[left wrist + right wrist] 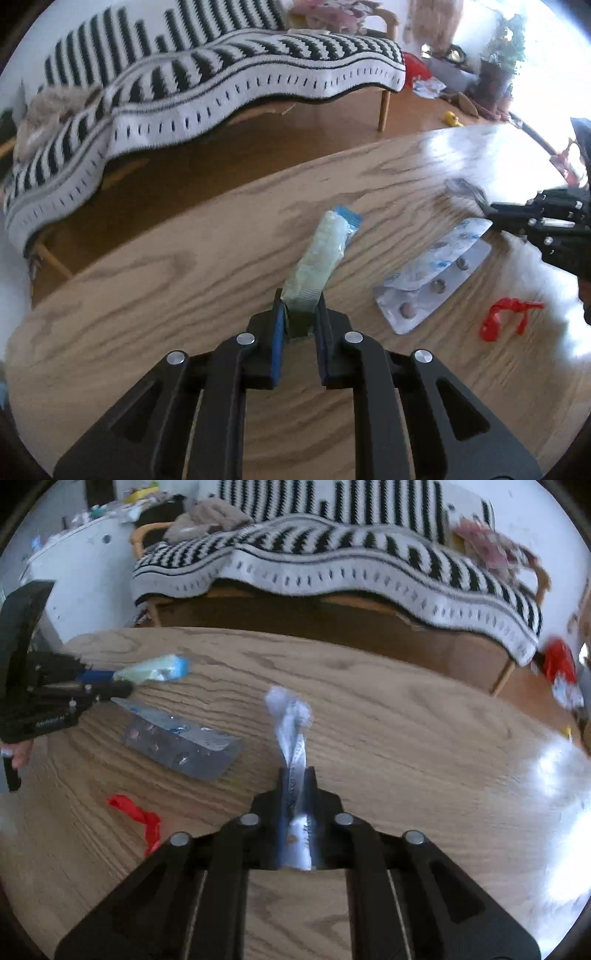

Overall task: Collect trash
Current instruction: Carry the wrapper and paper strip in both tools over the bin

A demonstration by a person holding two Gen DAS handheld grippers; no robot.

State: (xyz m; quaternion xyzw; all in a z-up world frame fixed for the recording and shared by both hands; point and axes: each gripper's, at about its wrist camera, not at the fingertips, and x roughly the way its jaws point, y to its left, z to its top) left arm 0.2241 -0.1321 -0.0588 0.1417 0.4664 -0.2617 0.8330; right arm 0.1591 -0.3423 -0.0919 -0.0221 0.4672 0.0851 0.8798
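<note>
Left hand-held gripper (300, 300) clamped on near end of pale green, blue-tipped sachet (322, 254) over wooden desk (155, 295). Blister pack (436, 275) just right; red plastic scrap (508, 317) beyond. Right hand-held gripper (489, 212) at right edge.

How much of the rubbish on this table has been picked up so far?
Nothing looks binned yet. The left gripper pinches a pale green, blue-tipped packet; the right gripper pinches a crumpled white wrapper. The silver pill blister sheets and red plastic scrap remain on the wooden table.
</note>
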